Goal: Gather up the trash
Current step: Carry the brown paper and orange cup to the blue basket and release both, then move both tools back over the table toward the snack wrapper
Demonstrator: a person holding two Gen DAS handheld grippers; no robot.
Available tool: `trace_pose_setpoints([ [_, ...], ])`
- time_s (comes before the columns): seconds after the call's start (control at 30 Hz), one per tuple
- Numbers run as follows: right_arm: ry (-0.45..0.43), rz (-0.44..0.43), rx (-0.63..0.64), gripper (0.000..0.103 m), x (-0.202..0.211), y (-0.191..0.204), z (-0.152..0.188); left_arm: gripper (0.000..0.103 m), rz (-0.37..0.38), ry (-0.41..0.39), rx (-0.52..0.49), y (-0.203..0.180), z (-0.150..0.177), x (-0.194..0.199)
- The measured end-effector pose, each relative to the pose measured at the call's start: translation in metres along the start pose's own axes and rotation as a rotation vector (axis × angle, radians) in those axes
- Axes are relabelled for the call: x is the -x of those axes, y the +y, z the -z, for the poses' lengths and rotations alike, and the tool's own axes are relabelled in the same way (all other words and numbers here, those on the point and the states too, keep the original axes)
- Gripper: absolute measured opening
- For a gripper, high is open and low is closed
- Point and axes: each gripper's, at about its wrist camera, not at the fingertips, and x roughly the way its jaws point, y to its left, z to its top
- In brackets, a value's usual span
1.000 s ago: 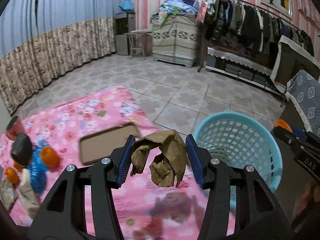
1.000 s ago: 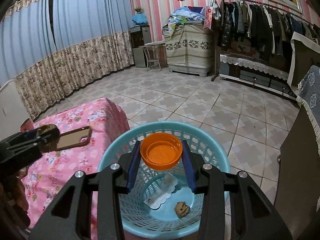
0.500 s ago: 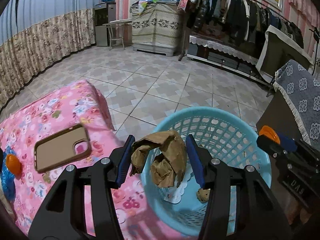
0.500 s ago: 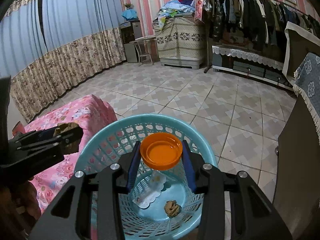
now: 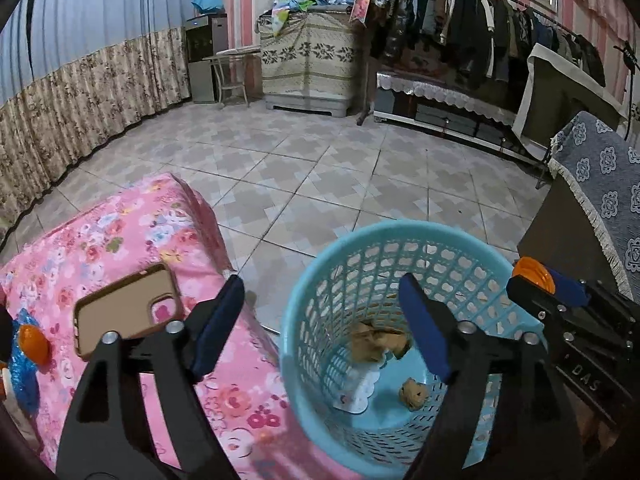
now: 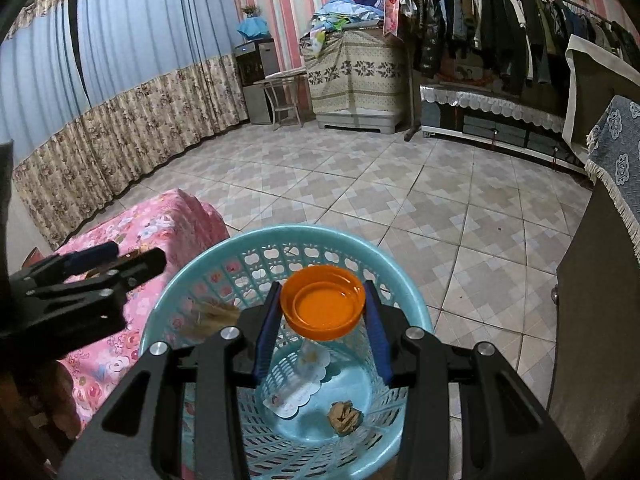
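Note:
A light blue plastic basket (image 5: pixel 316 280) (image 6: pixel 400 308) stands on the floor beside the pink floral table. My left gripper (image 5: pixel 322 330) is open and empty over the basket's left rim. The crumpled brown paper (image 5: pixel 378 342) (image 6: pixel 212 316) is dropping inside the basket. A smaller brown paper ball (image 5: pixel 414 394) (image 6: pixel 345 418) and a white wrapper (image 6: pixel 298 384) lie on the basket's bottom. My right gripper (image 6: pixel 322 316) is shut on an orange lid (image 6: pixel 322 308) above the basket; the lid also shows in the left wrist view (image 5: pixel 534 276).
On the pink floral table (image 5: pixel 120 232) lie a brown phone case (image 5: pixel 124 312), a blue wrapper (image 5: pixel 20 364) and an orange object (image 5: pixel 34 340). A dark cabinet with a blue cloth (image 5: pixel 600 200) stands right of the basket. Tiled floor (image 6: pixel 400 184) stretches beyond.
My left gripper moved right over the basket, opened, and let go of the crumpled brown paper, which now falls into the basket. The right gripper still holds the orange lid over the basket.

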Motion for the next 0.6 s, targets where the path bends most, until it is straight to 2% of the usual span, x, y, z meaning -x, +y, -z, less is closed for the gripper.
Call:
trace_pose_setpoints([
  [0.13,0.008,-0.003,0.008,0.04,-0.004,0.005,0.004,0.089,-0.045,-0.039,0.012,0.014,-0.001,0.017],
  [0.27,0.014,-0.009,0.01,0.04,-0.007,0.012,0.008,0.095,-0.108,-0.071,0.029,0.035,0.002,0.035],
  [0.6,0.033,-0.022,0.017,0.04,-0.02,0.034,0.011,0.097,-0.238,-0.092,0.093,0.096,0.021,0.073],
])
